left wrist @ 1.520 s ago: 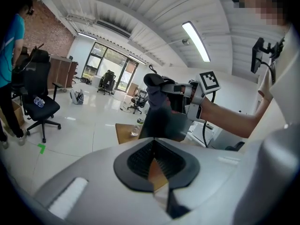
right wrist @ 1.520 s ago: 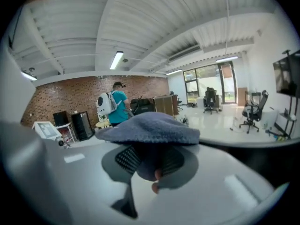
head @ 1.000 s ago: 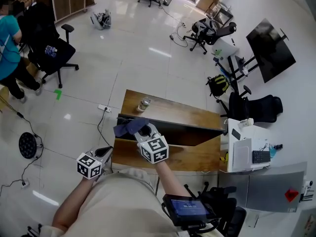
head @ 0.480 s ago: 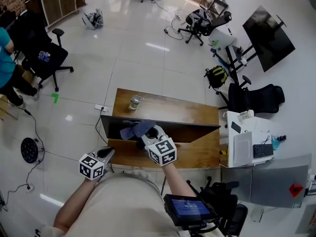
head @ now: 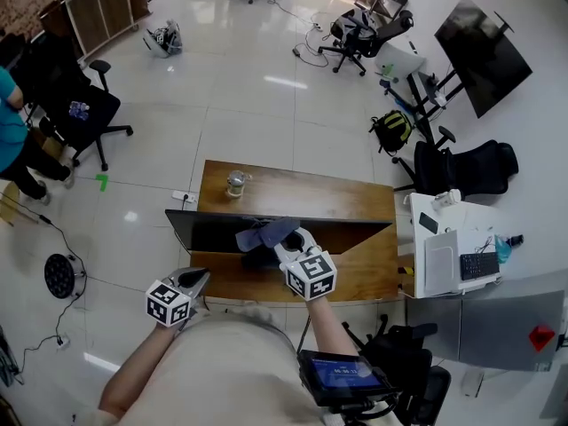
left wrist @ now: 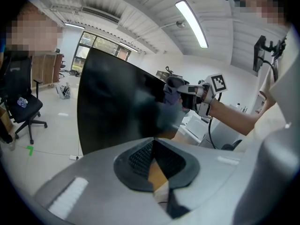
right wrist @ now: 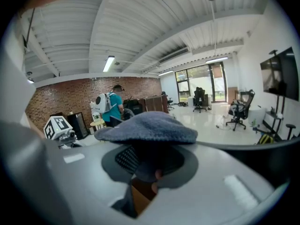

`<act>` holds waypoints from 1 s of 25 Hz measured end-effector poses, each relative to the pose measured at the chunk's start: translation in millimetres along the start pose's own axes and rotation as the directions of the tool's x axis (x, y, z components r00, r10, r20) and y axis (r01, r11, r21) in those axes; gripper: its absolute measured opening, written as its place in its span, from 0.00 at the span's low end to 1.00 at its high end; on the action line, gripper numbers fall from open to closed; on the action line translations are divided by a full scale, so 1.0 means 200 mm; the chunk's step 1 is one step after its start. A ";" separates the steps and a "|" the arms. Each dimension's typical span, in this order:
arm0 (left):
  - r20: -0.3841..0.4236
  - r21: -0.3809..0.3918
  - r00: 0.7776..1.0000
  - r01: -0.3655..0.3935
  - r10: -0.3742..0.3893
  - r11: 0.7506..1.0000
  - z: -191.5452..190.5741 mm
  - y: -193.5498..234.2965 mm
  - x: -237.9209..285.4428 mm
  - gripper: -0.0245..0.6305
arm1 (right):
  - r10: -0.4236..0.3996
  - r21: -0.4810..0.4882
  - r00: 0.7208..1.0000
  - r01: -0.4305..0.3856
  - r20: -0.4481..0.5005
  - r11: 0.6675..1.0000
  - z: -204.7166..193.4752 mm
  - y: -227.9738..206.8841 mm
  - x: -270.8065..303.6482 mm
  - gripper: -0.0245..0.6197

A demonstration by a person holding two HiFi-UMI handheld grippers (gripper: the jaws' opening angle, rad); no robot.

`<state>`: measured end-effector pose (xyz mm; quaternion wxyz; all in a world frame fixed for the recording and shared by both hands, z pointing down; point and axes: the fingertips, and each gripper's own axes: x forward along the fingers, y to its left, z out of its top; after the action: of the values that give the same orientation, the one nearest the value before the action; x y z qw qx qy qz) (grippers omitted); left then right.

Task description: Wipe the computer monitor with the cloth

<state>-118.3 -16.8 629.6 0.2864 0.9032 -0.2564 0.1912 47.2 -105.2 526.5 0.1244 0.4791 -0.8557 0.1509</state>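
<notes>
Right gripper pinches blue-grey cloth at monitor top edge — press cloth flat, light pressure, overlapping strokes down screen. Left gripper jaws pressed together, empty — apart from screen.

The cloth hides the right gripper's tips (both).

Blue-grey cloth (perhaps navy), black monitor, wood-brown desk

Ceiling strip lamps cast bright, even light, leaving glare patches on the glossy floor. The monitor reads black, faintly reflective. Both gripper views bow at dark-edged rims; near foregrounds are soft.
</notes>
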 end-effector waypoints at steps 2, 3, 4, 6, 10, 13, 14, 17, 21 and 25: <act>-0.001 0.003 1.000 -0.001 0.001 1.000 0.00 -0.03 0.03 0.04 | -0.011 0.004 1.000 0.011 0.003 1.000 -0.01 -0.05 -0.04 0.16; -0.001 0.004 1.000 -0.001 0.001 1.000 0.01 -0.04 0.04 0.04 | -0.016 0.005 1.000 0.016 0.004 1.000 -0.01 -0.08 -0.06 0.16; 0.000 0.004 1.000 -0.001 0.001 1.000 0.01 -0.06 0.05 0.04 | -0.021 0.006 1.000 0.021 0.003 1.000 -0.02 -0.11 -0.08 0.16; 0.004 0.000 1.000 -0.001 0.001 1.000 0.00 -0.10 0.08 0.04 | -0.032 0.009 0.999 0.032 -0.002 0.999 -0.04 -0.17 -0.13 0.16; 0.024 -0.020 1.000 -0.001 0.001 1.000 -0.01 -0.17 0.15 0.04 | -0.045 0.018 0.999 0.045 -0.011 0.999 -0.08 -0.29 -0.21 0.16; 0.041 -0.031 0.999 -0.006 0.008 0.999 -0.01 -0.22 0.21 0.04 | -0.045 0.010 0.999 0.045 -0.020 0.999 -0.10 -0.36 -0.25 0.16; 0.048 -0.037 0.999 -0.009 0.011 0.999 -0.01 -0.23 0.24 0.04 | -0.042 0.006 0.999 0.042 -0.024 0.999 -0.11 -0.38 -0.26 0.16; 0.072 -0.061 0.997 -0.020 0.024 0.998 -0.03 -0.28 0.31 0.04 | -0.031 -0.011 0.999 0.030 -0.035 0.999 -0.14 -0.44 -0.31 0.16; 0.103 -0.095 0.994 -0.035 0.045 0.995 -0.05 -0.36 0.34 0.04 | -0.032 -0.021 0.998 0.031 -0.044 0.999 -0.17 -0.49 -0.40 0.16; 0.147 -0.152 0.985 -0.070 0.092 0.986 -0.04 -0.36 0.27 0.04 | -0.021 -0.020 0.997 0.019 -0.078 1.000 -0.13 -0.49 -0.41 0.16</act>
<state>-35.2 19.1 632.5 0.3235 0.8804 -0.3276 0.1135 174.0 -79.9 535.0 0.1639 0.4800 -0.8468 0.1600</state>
